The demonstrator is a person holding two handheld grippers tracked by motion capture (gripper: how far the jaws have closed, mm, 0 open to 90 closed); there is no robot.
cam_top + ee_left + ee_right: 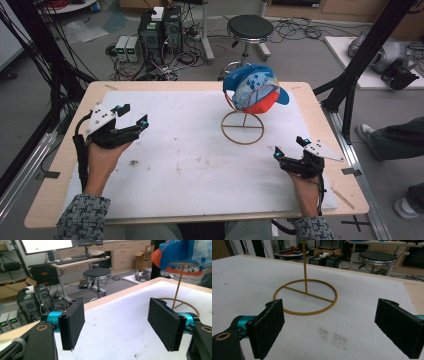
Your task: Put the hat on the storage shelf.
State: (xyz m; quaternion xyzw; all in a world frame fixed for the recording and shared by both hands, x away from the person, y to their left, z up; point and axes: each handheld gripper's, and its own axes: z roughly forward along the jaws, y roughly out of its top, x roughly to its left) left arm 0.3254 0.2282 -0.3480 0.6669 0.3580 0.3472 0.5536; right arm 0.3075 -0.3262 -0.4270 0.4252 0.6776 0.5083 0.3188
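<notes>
Both grippers stand wide and empty, the right gripper (288, 146) nearer the stand (242, 128) bearing the cap (255, 89), the left gripper (132, 114) well apart from it.

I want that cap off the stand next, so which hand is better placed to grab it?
Right, probably. The right claw sits open, nearer the stand, facing its ring base with the cap just above. The left claw, also open and empty, is across the table.
</notes>
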